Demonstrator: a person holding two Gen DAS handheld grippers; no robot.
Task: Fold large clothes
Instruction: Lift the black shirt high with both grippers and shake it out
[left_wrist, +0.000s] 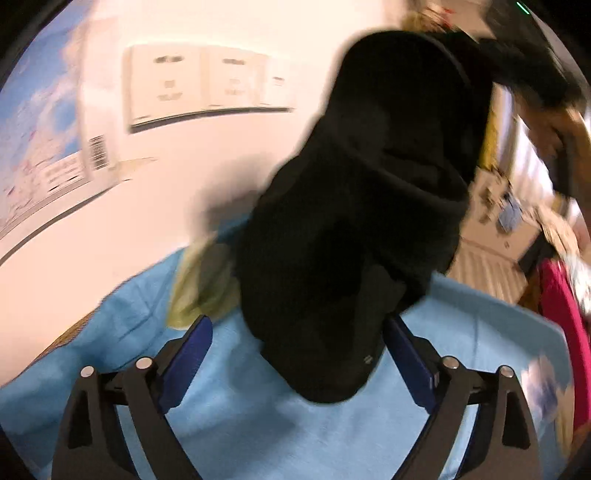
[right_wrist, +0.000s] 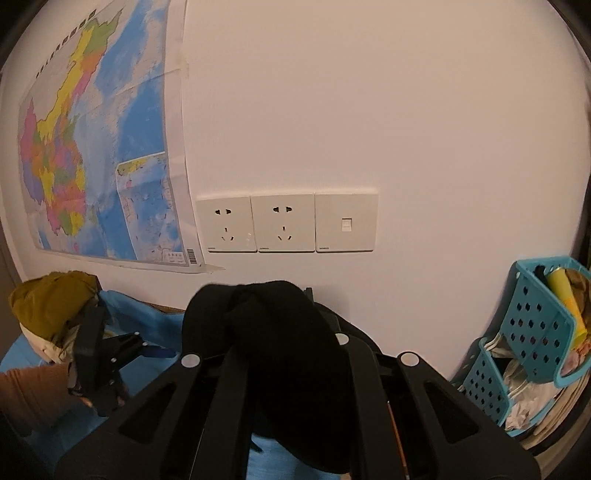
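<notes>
The garment (right_wrist: 273, 354) hangs clamped in the right gripper (right_wrist: 280, 332), above the sheet (left_wrist: 240, 417) and in front of the wall (right_wrist: 406, 129). On that wall the map (right_wrist: 96, 147) is left of the sockets (right_wrist: 284, 223). A clothes pile (right_wrist: 51, 314) lies on the sheet's far left edge, against the wall. The left gripper (left_wrist: 299, 354) stands spread just before the garment's lower end. The basket (right_wrist: 535, 332) stands at far right.

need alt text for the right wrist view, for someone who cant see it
The right claw is shut on a bunched black garment draped over its fingers, in front of a white wall with three socket plates. A map hangs at left, above an olive garment on blue cloth; turquoise baskets sit right.
</notes>
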